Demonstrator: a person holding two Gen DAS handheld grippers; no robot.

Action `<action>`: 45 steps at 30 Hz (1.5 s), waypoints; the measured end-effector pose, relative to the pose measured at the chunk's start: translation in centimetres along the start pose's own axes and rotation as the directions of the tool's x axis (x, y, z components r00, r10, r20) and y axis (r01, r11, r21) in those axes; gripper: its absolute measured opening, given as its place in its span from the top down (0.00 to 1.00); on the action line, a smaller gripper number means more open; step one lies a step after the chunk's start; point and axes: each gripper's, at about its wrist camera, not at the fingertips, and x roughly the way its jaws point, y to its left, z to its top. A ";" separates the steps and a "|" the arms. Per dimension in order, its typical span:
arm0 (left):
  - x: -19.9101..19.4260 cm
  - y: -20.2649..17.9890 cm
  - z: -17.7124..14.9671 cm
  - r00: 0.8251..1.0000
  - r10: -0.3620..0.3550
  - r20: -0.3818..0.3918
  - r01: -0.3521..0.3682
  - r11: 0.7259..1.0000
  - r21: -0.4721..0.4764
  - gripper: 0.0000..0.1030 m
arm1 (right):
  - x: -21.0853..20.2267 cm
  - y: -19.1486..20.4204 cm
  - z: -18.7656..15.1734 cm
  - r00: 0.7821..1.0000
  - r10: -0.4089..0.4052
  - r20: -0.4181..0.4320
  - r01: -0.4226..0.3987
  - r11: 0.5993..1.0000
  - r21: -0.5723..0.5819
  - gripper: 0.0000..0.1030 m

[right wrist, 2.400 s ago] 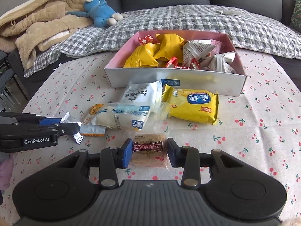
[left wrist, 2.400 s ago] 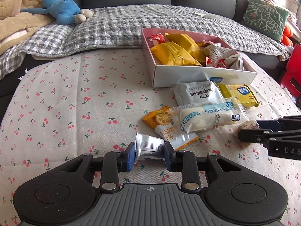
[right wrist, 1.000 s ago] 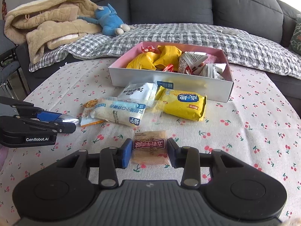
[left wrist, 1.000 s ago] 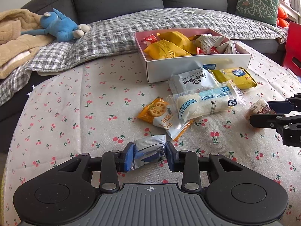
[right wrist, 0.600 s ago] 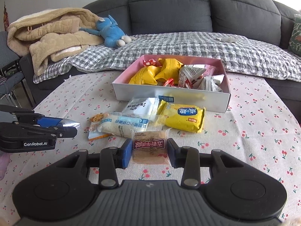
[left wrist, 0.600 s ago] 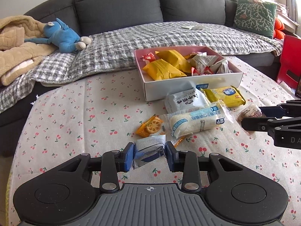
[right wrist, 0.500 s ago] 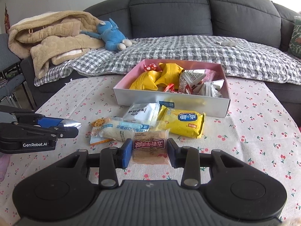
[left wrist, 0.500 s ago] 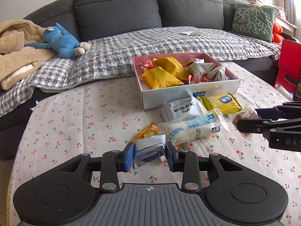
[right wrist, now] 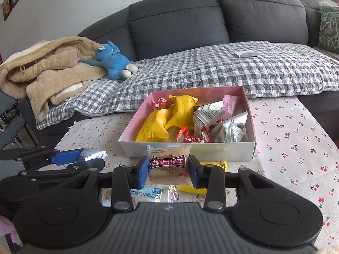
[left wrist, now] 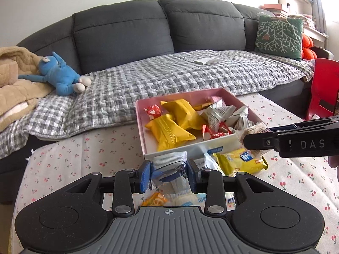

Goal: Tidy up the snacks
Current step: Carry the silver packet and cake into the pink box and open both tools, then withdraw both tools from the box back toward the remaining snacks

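Observation:
My left gripper [left wrist: 169,172] is shut on a small silver and blue snack packet [left wrist: 169,165], held in the air just short of the near wall of the pink-lined box [left wrist: 190,146]. My right gripper [right wrist: 168,170] is shut on a clear packet with a brown biscuit and a dark red label [right wrist: 168,165], also in the air in front of the box [right wrist: 251,146]. In the left wrist view the right gripper [left wrist: 252,136] reaches in from the right at the box's near right corner. The box holds yellow, red and silver packets.
Loose packets lie on the cherry-print table below the grippers: a yellow packet [left wrist: 241,160], a white bun packet [right wrist: 146,191] and an orange one [left wrist: 154,199]. Beyond the table is a grey sofa with a checked blanket [right wrist: 211,67], a blue plush toy [right wrist: 112,63] and a red chair [left wrist: 324,89].
Both grippers have risen from the table and moved toward the box, each still shut on its packet. The loose packets now lie under them.

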 end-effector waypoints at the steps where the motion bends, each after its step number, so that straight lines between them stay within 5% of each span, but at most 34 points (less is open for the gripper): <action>1: 0.5 0.2 0.5 1.000 -0.003 -0.004 0.003 1.000 -0.012 0.67 | 0.3 -0.2 0.4 1.000 -0.001 -0.005 0.001 1.000 0.012 0.65; 14: 8.4 -2.1 5.0 0.995 -0.098 -0.037 0.095 0.992 -0.082 0.67 | 4.6 -5.0 3.6 0.997 0.035 -0.063 -0.020 0.973 0.228 0.65; 21: 12.0 -2.9 4.6 0.992 -0.055 -0.111 0.050 0.998 -0.050 0.67 | 5.8 -6.0 4.1 0.996 0.046 -0.072 -0.027 0.971 0.237 0.65; 26: 12.6 -2.4 4.4 0.994 0.019 -0.111 -0.021 1.000 -0.017 0.67 | 6.8 -6.3 4.6 0.996 0.045 -0.074 -0.028 0.976 0.217 0.65; 31: 12.8 -1.9 4.4 0.994 0.016 -0.109 -0.019 1.000 -0.024 0.65 | 7.4 -6.4 4.7 0.996 0.043 -0.074 -0.027 0.978 0.209 0.65; 36: 12.5 -1.6 4.5 0.994 -0.052 -0.098 0.045 0.997 -0.065 0.56 | 7.4 -6.3 4.7 0.997 0.040 -0.069 -0.026 0.980 0.196 0.57; 45: 11.2 -1.9 4.2 0.995 -0.068 -0.078 0.062 0.995 -0.076 0.39 | 5.9 -6.4 5.1 0.997 0.063 -0.038 -0.053 0.973 0.227 0.44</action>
